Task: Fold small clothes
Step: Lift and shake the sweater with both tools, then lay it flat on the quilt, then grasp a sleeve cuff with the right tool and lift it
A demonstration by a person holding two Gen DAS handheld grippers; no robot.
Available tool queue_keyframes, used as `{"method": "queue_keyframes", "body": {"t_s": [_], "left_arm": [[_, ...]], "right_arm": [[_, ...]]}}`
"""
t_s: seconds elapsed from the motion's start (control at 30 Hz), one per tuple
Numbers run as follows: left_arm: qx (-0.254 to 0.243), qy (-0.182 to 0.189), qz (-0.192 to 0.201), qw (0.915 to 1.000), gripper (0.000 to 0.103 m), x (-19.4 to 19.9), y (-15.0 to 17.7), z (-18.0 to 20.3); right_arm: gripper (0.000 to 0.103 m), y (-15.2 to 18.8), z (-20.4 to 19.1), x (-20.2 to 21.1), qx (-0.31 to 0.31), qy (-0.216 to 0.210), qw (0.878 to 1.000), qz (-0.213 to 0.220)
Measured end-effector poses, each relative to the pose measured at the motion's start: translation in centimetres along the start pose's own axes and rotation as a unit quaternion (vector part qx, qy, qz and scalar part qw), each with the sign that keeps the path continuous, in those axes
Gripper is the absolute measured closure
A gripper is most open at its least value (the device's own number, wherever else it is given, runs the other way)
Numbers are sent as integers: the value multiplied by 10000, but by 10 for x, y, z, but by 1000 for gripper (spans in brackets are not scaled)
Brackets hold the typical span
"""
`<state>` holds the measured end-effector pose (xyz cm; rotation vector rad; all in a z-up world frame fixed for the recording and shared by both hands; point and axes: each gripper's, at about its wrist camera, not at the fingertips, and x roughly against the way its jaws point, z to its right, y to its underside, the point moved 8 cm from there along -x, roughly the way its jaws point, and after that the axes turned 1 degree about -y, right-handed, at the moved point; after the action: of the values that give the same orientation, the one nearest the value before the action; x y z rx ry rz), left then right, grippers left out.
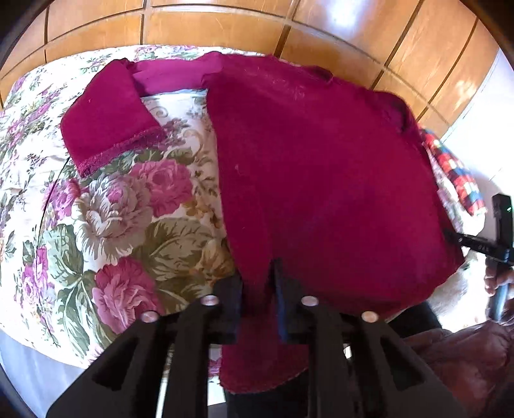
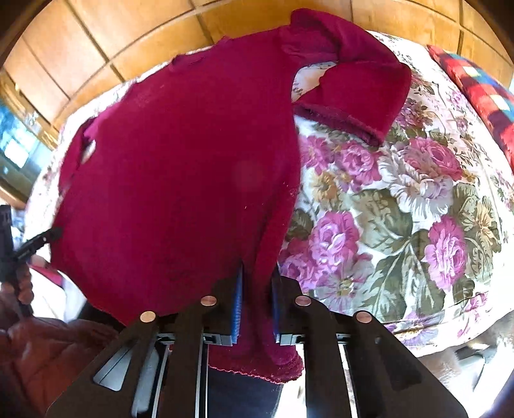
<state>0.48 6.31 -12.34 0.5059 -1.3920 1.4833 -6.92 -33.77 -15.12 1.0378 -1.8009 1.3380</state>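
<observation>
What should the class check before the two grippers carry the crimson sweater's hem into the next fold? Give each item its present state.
1. Left gripper shut on crimson sweater hem: ok.
2. Right gripper shut on hem: ok.
3. Sleeve flat on floral bedspread: ok.
4. Other sleeve laid straight: not ok, bent.
5. Checked cloth apart from the sweater: ok.
6. Collar flat: cannot tell.

I note the crimson sweater [image 1: 321, 180] is matt, fuzzy knit, cuff ribbed. Floral bedspread [image 1: 122, 225] reads as smooth printed cloth. Wood panelling [image 1: 225, 22] glossy, varnished. Gripper fingers [image 2: 221, 308] matt black plastic.
</observation>
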Motion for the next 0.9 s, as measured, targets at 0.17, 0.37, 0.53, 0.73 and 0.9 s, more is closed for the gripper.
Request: {"method": "queue_keyframes", "body": {"t_s": [0.17, 0.37, 0.53, 0.73, 0.9], "left_arm": [[88, -62, 596, 9982, 61, 24, -30, 0], [-150, 95, 809, 9966, 57, 17, -64, 34], [-477, 175, 723, 9961, 53, -6, -79, 66], [-709, 271, 596, 9953, 44, -24, -86, 91], [-692, 407, 801, 9936, 30, -30, -97, 102]], "right_arm": [[78, -36, 23, 23, 81, 368, 9977, 558], [78, -82, 47, 10, 528, 907, 9921, 681], [78, -111, 47, -22, 993, 1090, 9883, 384], [82, -129, 55, -51, 1161, 1330, 9842, 156], [95, -152, 82, -23, 151, 994, 9929, 631]]}}
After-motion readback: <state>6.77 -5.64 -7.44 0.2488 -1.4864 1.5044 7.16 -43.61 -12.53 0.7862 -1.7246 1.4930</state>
